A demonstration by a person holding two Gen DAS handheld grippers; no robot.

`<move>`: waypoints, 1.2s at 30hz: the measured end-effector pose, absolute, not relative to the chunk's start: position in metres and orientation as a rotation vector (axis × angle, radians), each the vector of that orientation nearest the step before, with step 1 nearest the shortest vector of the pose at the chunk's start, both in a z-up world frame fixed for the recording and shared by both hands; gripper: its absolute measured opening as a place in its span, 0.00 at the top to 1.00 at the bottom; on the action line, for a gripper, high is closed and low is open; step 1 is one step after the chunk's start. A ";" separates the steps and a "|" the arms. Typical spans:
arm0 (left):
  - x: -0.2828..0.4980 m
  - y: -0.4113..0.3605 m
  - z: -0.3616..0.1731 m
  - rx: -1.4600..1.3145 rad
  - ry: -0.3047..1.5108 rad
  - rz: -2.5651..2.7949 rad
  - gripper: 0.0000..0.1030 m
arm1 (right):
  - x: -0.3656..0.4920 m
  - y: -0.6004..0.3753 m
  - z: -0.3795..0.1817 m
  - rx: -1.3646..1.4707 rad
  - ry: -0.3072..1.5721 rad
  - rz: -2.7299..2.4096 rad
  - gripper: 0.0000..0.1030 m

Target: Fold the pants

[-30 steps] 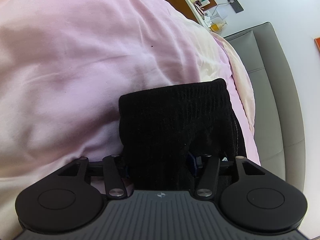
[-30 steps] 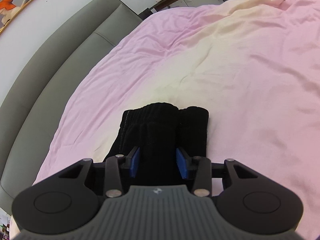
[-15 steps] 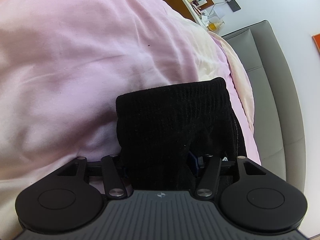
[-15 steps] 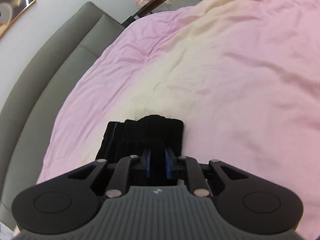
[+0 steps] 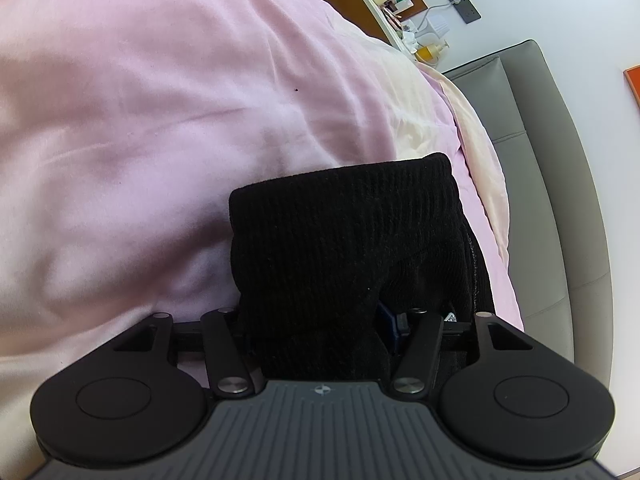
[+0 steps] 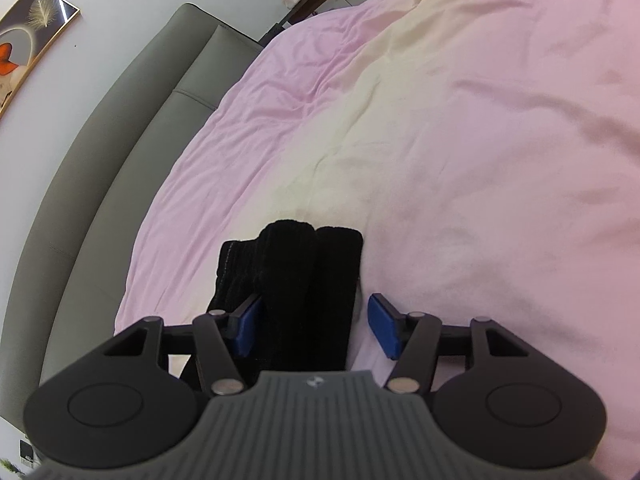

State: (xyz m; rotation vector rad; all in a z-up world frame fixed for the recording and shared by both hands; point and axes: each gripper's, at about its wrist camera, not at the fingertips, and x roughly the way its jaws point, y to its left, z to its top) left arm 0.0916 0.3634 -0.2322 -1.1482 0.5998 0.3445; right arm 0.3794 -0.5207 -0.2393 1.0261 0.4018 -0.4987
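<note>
The black pants (image 5: 344,248) lie folded into a compact bundle on the bed, on its pink sheet (image 5: 160,120), near the grey headboard (image 5: 552,200).

Left gripper (image 5: 320,320): the bundle covers the space between its fingers. One blue pad (image 5: 387,322) shows at the fabric's edge; the other is hidden. Whether it clamps the cloth cannot be told.

Right gripper (image 6: 314,326): fingers spread wide, both blue pads (image 6: 382,330) exposed. The bundle sits between them, close against the left pad and clear of the right. Nothing is grasped.

Handling assessment: ribbed knit, soft and limp, probably light. It should compress easily and not slip, but stacked layers may shift or spring open if lifted by one edge. Recommended hold: across the full thickness at the folded edge, taking all layers together.

Folding appears nearly complete.
</note>
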 end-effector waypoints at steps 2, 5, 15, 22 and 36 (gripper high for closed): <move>0.093 0.363 -0.232 -1.141 0.600 0.345 0.35 | 0.385 -0.524 -0.245 1.026 0.419 -0.492 0.45; 0.094 0.361 -0.233 -1.132 0.598 0.346 0.34 | 0.390 -0.526 -0.245 1.006 0.438 -0.472 0.52; 0.095 0.362 -0.234 -1.139 0.598 0.342 0.33 | 0.388 -0.503 -0.203 0.853 0.380 -0.395 0.88; 0.095 0.363 -0.235 -1.153 0.598 0.339 0.33 | 0.381 -0.413 -0.131 0.406 0.301 -0.240 0.88; 0.095 0.365 -0.236 -1.188 0.607 0.325 0.33 | 0.343 -0.192 -0.201 -0.438 0.494 0.236 0.87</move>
